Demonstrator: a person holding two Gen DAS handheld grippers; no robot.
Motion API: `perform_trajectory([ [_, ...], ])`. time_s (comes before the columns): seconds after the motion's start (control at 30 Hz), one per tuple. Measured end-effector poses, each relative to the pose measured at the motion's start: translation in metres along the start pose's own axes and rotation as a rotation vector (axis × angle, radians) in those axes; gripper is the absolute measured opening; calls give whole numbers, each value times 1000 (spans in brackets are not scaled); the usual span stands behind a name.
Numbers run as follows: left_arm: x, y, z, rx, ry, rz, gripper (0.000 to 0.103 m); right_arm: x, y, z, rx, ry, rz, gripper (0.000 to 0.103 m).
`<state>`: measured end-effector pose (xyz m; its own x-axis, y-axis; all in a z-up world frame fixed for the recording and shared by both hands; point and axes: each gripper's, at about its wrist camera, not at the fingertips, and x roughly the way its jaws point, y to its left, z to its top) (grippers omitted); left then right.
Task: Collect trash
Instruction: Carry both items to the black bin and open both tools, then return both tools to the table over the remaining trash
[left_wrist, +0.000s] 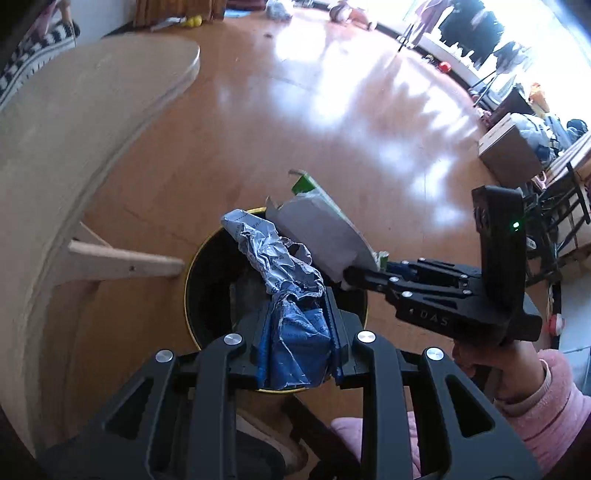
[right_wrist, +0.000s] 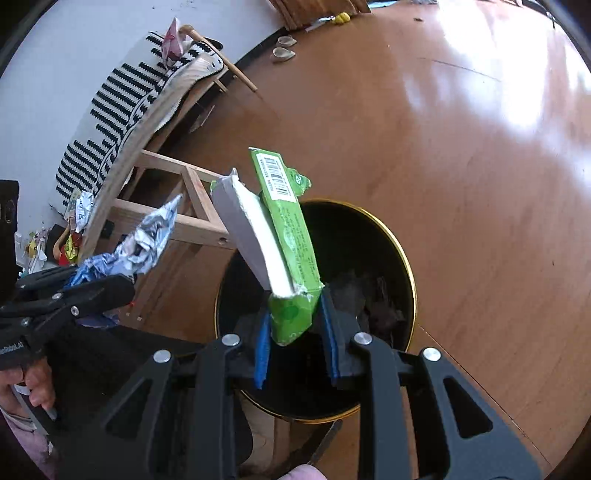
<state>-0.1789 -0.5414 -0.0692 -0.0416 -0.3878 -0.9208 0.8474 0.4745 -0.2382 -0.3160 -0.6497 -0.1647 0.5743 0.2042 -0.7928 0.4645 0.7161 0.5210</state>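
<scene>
**Both grippers over the bin, each with trash in its jaws**

Left wrist view, left to right. Pale wooden table (left_wrist: 74, 122) curved along the left edge, one leg reaching toward the bin. Black trash bin (left_wrist: 195, 288) with a gold rim stood on the wooden floor (left_wrist: 295, 122), just beside that leg. Left gripper (left_wrist: 295, 332) pointed steeply down over the bin mouth, jaws closed to a narrow gap and clamped on a crumpled blue-and-silver wrapper (left_wrist: 280, 266); the wrapper's loose end stuck up above the bin's far rim. To the right, the right gripper (left_wrist: 354, 277) reached in from the side, held by a hand in a pink sleeve (left_wrist: 546, 406), gripping a torn green carton (left_wrist: 321, 229) whose grey inner face showed here.

Right wrist view, left to right. Striped cloth (right_wrist: 122, 107) draped over wooden furniture at the left. Left gripper (right_wrist: 92, 284) with the wrapper (right_wrist: 147, 240) low on the left. At centre the right gripper (right_wrist: 295, 332), jaws nearly closed, pinched the carton's (right_wrist: 291, 236) lower end; the carton tilted up and left above the open bin (right_wrist: 402, 258). Dark scraps lay in the bin bottom, too dim to identify.
</scene>
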Motion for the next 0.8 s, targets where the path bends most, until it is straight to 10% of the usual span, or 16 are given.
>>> perform_trajectory([
  [0.47, 2, 6, 1, -11, 28, 16, 26, 1, 1, 5, -11, 17, 2, 28],
  [0.5, 1, 7, 3, -15, 32, 27, 36, 2, 3, 6, -43, 24, -24, 37],
  [0.53, 1, 9, 3, -24, 35, 34, 67, 3, 8, 7, -81, 33, -52, 52],
  [0.57, -1, 10, 4, -31, 26, 51, 83, 2, 17, 5, -145, 40, -92, 90],
  [0.6, -5, 10, 4, -35, -3, 72, 95, 2, 23, 3, -189, 36, -110, 96],
  [0.8, -37, 32, 2, -132, -130, 0, 95, 6, 38, -4, -271, 50, -170, 96],
])
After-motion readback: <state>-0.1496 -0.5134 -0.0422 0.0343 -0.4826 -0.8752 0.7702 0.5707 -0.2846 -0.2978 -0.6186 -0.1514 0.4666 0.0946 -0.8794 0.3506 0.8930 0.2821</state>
